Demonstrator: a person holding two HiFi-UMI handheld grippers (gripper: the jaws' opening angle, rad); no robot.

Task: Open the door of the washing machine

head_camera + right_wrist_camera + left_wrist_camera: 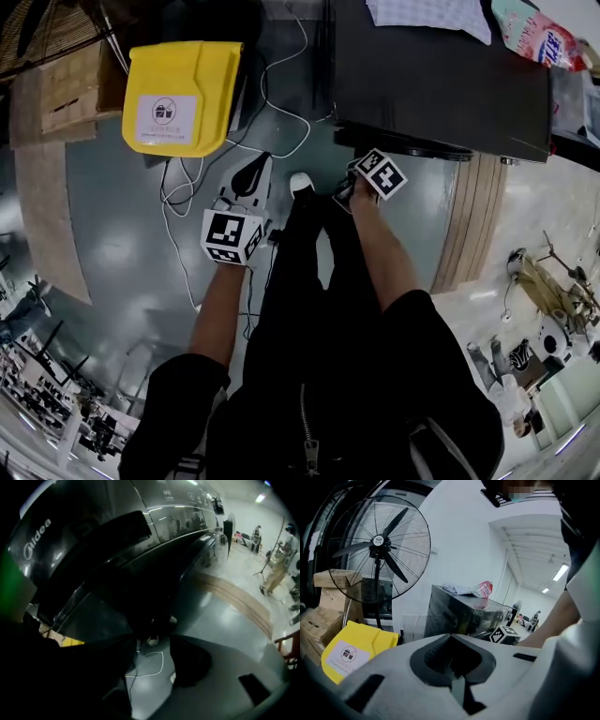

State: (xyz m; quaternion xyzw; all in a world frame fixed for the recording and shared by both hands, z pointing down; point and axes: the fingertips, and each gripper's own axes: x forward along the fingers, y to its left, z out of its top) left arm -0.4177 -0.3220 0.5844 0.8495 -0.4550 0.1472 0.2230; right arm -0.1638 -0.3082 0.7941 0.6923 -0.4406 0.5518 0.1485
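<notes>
Where the person's black-clad legs fill the lower middle of the head view, two bare forearms reach forward on either side of them, each carrying a gripper. The left claw is closed: in the left gripper view its two white jaws meet at the tips with nothing between them. Its left cube sits at the wrist, above grey floor. The right claw stands open. In the right gripper view its dark jaws are well apart, and only floor, a loop of white cable and the pale toe of a shoe show in the gap. It grips nothing. Its right cube lies just below the front edge of the washing machine.

That machine is a dark, glossy box at the upper right of the head view. In the right gripper view its front looms over the open jaws, close but with no contact visible. A dark bulge low on that front reads as the door; whether it is latched or ajar I cannot tell. A pale cloth and a pink bag lie on the machine's top.

To the left, beyond the left claw, a yellow bin stands on the floor, with cardboard boxes beside it. A pedestal fan rises behind them against the white wall. A wooden strip runs along the floor to the right of the machine.
</notes>
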